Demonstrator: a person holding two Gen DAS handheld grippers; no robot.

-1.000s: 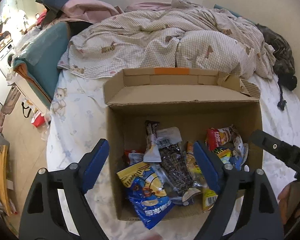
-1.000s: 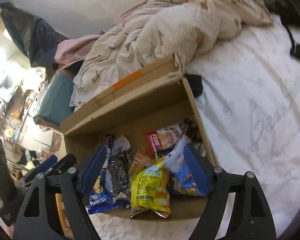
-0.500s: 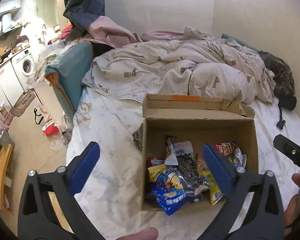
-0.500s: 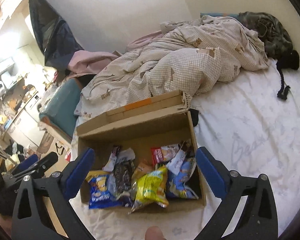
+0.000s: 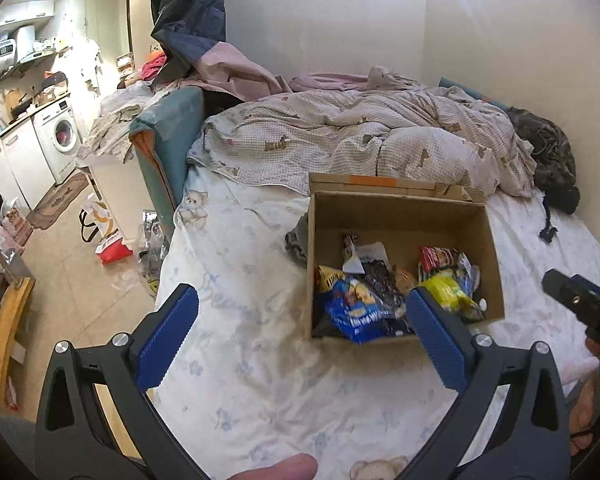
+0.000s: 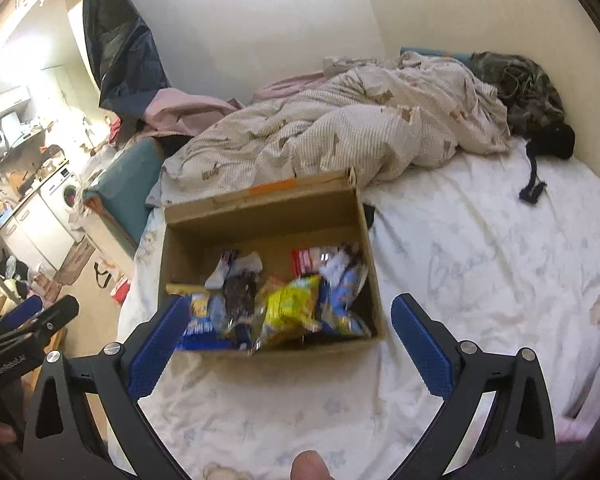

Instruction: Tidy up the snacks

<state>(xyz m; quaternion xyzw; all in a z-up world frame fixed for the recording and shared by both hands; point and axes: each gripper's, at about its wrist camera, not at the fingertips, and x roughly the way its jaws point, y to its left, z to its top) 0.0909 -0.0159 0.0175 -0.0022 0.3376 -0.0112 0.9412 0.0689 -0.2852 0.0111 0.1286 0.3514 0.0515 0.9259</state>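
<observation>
Both grippers, left (image 5: 302,338) and right (image 6: 285,338), gape wide and empty above the bed (image 5: 251,264); jaws just finished opening. Snacks (image 5: 384,292) piled in box (image 5: 400,210).

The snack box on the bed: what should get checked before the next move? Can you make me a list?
1. Cardboard box sits open on the bed sheet: ok.
2. Snack packets are inside it, blue packet and yellow packet on top: ok.
3. Left hand-held gripper is open with nothing between its pads: ok.
4. Right hand-held gripper is open and holds nothing: ok.
5. No snacks lying loose on the sheet around the box: ok as far as both views show.
6. Packets sorted neatly: not ok, they lie in a jumbled heap.
</observation>
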